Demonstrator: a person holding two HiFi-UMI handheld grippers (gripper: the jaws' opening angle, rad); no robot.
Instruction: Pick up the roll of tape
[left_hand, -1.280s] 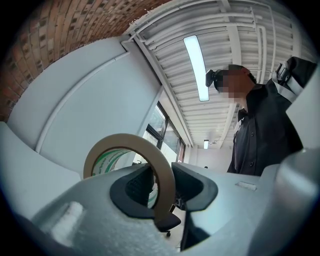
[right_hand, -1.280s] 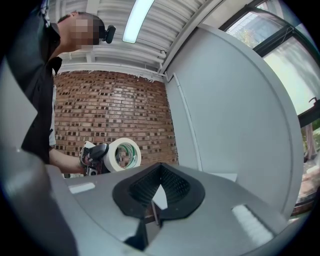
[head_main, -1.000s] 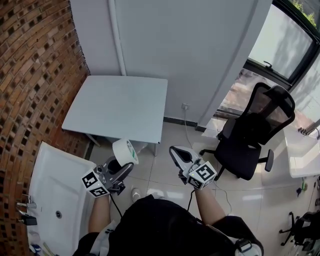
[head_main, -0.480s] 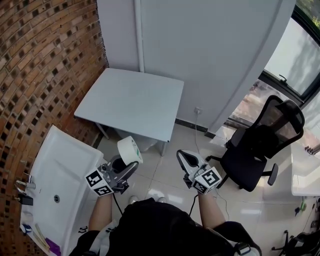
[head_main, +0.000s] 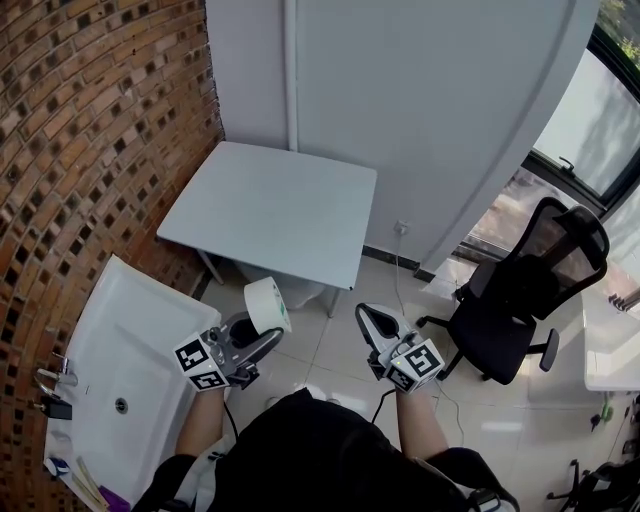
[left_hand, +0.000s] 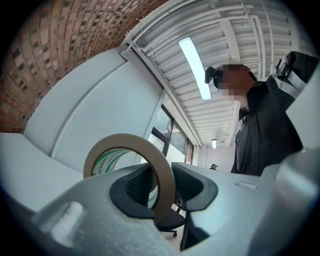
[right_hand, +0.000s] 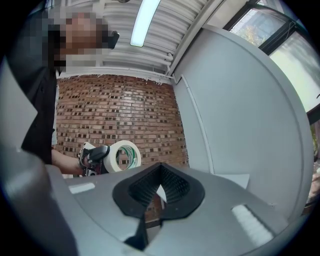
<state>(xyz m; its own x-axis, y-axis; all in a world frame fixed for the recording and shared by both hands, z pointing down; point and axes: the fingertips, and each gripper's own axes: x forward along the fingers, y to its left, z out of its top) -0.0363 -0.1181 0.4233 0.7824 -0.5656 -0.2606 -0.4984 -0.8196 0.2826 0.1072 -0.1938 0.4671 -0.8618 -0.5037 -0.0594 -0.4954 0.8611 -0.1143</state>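
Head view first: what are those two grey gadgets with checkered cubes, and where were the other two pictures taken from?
A person holds a two-jaw gripper in each hand; the cubes belong to them. The head view looks down from a camera on the person's head. The other two come from cameras on each gripper, looking along its jaws. The left gripper grips a roll of tape in the air; the right gripper is shut, empty. The grey table ahead looks bare.

Bright, even daylight enters through the window (head_main: 590, 120) on the right, and a ceiling lamp (left_hand: 195, 67) glares overhead. Both gripper views bulge strongly, with black rounded corners. The near fingers (left_hand: 134, 187) look soft.
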